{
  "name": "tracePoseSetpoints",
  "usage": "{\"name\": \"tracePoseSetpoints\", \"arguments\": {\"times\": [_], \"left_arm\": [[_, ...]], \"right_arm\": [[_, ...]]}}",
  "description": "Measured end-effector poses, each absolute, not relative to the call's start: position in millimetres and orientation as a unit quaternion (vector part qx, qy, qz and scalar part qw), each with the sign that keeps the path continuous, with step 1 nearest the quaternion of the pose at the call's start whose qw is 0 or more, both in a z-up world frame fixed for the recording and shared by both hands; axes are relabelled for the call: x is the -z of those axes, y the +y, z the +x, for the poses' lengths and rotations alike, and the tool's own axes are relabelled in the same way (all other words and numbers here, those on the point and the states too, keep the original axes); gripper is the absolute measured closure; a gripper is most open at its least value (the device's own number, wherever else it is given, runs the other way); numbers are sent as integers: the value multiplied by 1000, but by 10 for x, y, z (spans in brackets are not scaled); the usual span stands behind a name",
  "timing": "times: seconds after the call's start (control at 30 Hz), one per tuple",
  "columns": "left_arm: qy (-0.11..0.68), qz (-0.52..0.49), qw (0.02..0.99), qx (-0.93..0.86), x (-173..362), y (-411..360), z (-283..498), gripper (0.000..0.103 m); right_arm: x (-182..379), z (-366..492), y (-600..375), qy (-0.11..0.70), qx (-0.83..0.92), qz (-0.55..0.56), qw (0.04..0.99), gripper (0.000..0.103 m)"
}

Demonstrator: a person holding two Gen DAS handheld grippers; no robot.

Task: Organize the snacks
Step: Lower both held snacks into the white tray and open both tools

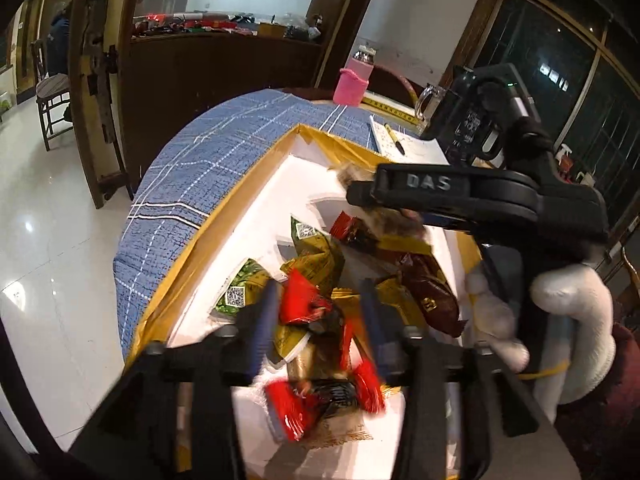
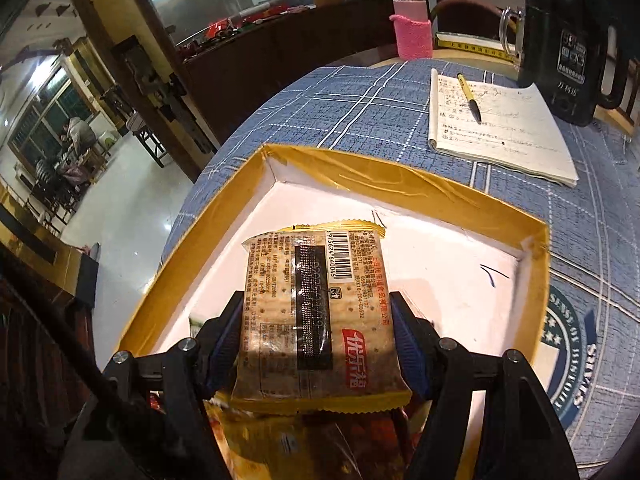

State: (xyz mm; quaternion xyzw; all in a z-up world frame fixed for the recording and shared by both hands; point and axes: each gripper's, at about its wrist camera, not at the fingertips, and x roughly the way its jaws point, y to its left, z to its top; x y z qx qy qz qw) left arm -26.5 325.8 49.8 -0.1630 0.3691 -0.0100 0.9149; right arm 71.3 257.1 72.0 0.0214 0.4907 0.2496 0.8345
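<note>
Right wrist view showed the right gripper (image 2: 318,340) pinching a cracker packet (image 2: 316,312) by its long sides, above the bare white floor of the gold-edged box (image 2: 400,184). Sorting looked barely begun: a heap of snacks (image 1: 340,280) lay unsorted. The left gripper (image 1: 320,316) hung spread over them, gripping nothing.

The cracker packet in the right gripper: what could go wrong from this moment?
1. The right gripper grips the cracker packet only by its side edges; too much squeeze may break the crackers inside.
2. The packet hangs over the box; a loose grip could drop it crooked.
3. The left gripper, jaws apart, hovers over the snack pile with the right gripper close ahead; they might collide.
</note>
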Motion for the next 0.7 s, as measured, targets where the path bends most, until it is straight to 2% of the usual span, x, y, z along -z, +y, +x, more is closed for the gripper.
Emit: {"name": "tracePoseSetpoints", "arguments": {"times": [0.13,0.33,0.47,0.7], "left_arm": [[361,-167,917,9,-576,3249,-342,35],[351,-166,921,1,-708,3213,-539,33],[337,-160,928,-10,-795,3160,-744,25],[316,-152,936,-2,-877,2931,-1070,25]], "right_arm": [[-825,694,2594,467,-259,22,845,33],[-1046,492,2378,442,-256,46,859,33],[-1160,182,2122,428,-260,61,863,33],[-1236,-564,1744,387,-262,44,883,33]]}}
